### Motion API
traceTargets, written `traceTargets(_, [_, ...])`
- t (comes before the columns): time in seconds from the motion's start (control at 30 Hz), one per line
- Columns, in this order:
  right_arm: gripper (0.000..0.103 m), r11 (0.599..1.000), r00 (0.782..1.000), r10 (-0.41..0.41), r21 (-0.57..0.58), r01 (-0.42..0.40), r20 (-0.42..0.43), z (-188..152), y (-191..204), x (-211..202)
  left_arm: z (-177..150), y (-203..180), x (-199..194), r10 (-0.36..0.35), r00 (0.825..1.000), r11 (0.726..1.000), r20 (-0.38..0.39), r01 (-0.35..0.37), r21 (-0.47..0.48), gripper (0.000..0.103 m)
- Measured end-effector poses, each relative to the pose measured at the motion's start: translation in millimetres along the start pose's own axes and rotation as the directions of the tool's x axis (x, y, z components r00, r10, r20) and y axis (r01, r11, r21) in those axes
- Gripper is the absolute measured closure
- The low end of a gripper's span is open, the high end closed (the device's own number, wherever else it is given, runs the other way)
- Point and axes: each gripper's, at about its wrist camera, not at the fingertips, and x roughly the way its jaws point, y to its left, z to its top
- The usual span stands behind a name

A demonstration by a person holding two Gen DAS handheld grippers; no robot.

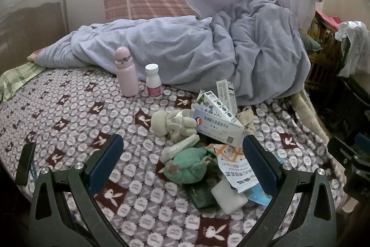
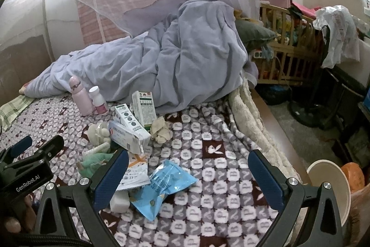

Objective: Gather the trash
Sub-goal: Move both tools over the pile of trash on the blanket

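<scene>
A heap of trash lies on the patterned blanket (image 1: 69, 108): medicine boxes (image 1: 219, 129), a torn paper wrapper (image 1: 235, 168), a white block (image 1: 229, 196) and a dark green box (image 1: 201, 198). My left gripper (image 1: 182, 154) hovers open just before this heap, holding nothing. In the right wrist view a blue plastic wrapper (image 2: 166, 186) lies between the fingers of my right gripper (image 2: 188, 175), which is open and empty. A crumpled tissue (image 2: 160, 129) and upright medicine boxes (image 2: 144, 110) sit farther back. The left gripper (image 2: 30, 154) shows at the left edge.
A green plush toy (image 1: 187, 166) and a beige one (image 1: 171, 124) lie in the heap. A pink bottle (image 1: 127, 73) and a white pill bottle (image 1: 153, 81) stand behind. A lilac duvet (image 1: 185, 50) fills the back. A paper cup (image 2: 330, 186) sits off the bed's right edge.
</scene>
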Motion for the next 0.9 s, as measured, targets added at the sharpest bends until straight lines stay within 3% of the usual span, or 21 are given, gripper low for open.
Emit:
traceTargets(0.43, [0.001,1.0,1.0,-0.011,0.006,0.011,-0.026,-3.7,-7.9,5.5,-2.3,7.1,4.7,0.005,1.0,1.0,-0.015,-0.005,0.023,0.001])
traceTargets(0.9, [0.001,1.0,0.99,0.007,-0.028,-0.012,-0.143,-19.0,-17.7,28.1,-11.5,33.9,21.6,0.037,0.997,0.999,-0.065,-0.036,0.014,0.001])
